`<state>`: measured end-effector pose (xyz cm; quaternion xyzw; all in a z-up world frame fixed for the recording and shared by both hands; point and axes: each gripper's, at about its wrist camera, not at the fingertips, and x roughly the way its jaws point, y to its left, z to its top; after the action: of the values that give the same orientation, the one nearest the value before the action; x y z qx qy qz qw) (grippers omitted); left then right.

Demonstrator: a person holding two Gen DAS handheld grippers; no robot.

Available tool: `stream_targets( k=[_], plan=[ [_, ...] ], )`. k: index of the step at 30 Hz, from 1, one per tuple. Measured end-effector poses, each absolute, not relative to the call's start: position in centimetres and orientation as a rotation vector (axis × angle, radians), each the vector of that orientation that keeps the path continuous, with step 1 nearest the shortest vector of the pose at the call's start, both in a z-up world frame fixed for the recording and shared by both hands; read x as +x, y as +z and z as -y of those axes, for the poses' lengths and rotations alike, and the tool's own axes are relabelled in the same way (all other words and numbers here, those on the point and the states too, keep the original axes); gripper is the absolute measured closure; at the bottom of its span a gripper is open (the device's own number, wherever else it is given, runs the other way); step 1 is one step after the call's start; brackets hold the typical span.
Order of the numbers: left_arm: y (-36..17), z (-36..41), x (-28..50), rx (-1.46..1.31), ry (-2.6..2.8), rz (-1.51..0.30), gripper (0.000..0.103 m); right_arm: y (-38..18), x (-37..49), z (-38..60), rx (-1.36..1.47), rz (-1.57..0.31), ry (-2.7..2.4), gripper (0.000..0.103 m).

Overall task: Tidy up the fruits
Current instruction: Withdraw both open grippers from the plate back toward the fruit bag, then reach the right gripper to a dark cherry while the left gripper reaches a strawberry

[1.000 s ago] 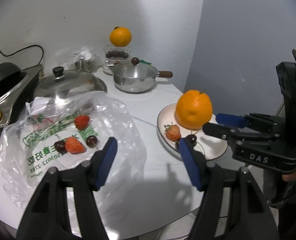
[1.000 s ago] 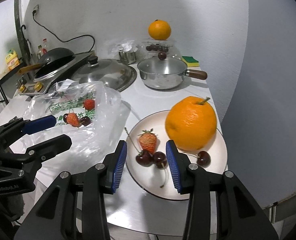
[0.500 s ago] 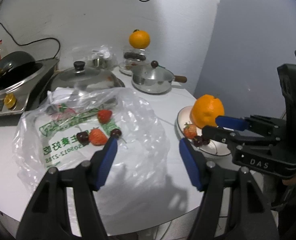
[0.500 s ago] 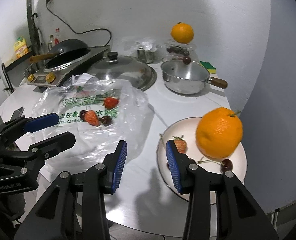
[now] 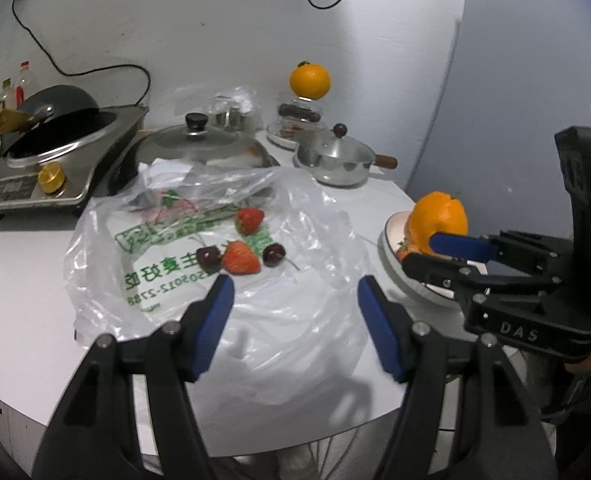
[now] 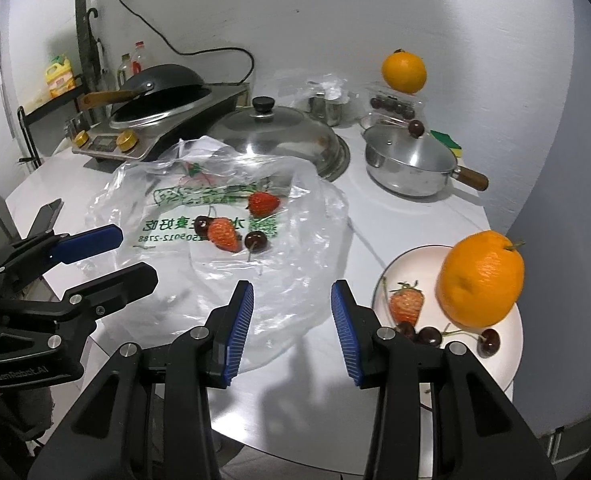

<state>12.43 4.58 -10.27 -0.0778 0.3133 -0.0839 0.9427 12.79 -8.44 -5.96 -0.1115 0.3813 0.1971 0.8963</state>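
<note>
Both grippers hung released and empty above the crumpled clear plastic bag. The left gripper gaped wider than the right gripper.

On the surface, a plastic bag lies left of the plate. Two strawberries and two cherries sit on the bag; an orange rests on the plate. The saucepan stands behind.

Your white table carries a clear plastic bag near its front; a plate at the right edge; behind them a steel lid, lidded saucepan and cooktop.
</note>
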Motion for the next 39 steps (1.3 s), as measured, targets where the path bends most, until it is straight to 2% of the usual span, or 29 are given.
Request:
stream_targets(
  k=[39],
  plan=[
    [-12.6, -8.8, 15.2, -0.182, -0.089, -0.693, 0.037, -8.9, 16.8, 3.9, -0.241, -0.844, 0.493, 0.060]
  ],
)
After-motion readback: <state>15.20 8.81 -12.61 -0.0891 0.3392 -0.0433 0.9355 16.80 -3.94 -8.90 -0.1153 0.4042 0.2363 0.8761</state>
